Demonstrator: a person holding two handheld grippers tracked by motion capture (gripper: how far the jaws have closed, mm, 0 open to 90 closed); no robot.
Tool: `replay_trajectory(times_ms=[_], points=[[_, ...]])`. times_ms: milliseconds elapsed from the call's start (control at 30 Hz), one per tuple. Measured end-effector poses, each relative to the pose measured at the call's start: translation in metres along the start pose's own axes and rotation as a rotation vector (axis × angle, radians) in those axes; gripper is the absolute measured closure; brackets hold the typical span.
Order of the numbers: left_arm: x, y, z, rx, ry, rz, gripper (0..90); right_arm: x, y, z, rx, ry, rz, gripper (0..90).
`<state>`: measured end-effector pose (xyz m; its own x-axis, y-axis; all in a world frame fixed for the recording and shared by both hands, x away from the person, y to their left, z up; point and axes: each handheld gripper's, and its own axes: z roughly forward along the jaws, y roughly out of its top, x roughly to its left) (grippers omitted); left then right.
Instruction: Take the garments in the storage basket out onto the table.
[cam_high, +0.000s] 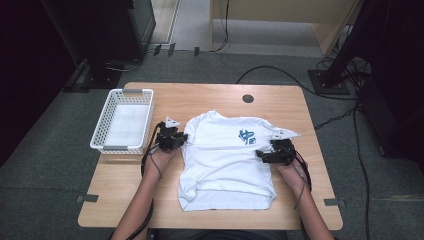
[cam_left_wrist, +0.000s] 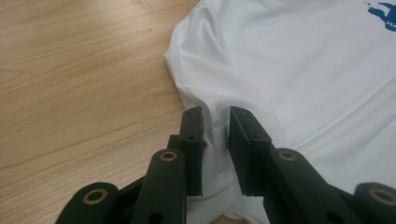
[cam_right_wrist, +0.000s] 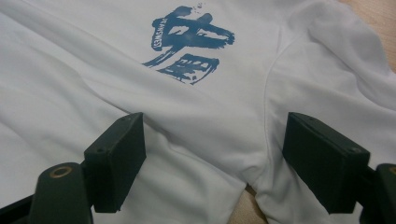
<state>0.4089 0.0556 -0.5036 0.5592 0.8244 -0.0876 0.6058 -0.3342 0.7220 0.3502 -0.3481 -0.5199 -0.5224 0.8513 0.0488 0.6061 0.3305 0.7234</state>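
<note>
White T-shirt (cam_high: 225, 160), blue chest print (cam_high: 246, 136)

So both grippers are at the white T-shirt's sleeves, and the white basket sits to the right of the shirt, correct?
Not quite: the basket sits to the left of the T-shirt, near the left gripper, as the high view shows. The rest holds: the left gripper and the right gripper are each at a sleeve of the shirt.
</note>
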Motion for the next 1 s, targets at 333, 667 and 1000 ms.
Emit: replay_trajectory(times_ms=[333, 667, 1000], points=[[0.023, 0.006, -0.013, -0.051, 0.097, -0.023, 78.2, 0.001, -0.002, 0.000, -0.005, -0.010, -0.021, 22.0], [0.013, 0.008, -0.009, -0.059, 0.031, -0.024, 65.6, -0.001, -0.004, -0.001, -0.008, -0.019, -0.015, 21.9], [0.006, 0.010, 0.005, 0.004, -0.020, -0.008, 75.5, 0.000, -0.003, -0.001, -0.009, -0.020, -0.014, 21.8]])
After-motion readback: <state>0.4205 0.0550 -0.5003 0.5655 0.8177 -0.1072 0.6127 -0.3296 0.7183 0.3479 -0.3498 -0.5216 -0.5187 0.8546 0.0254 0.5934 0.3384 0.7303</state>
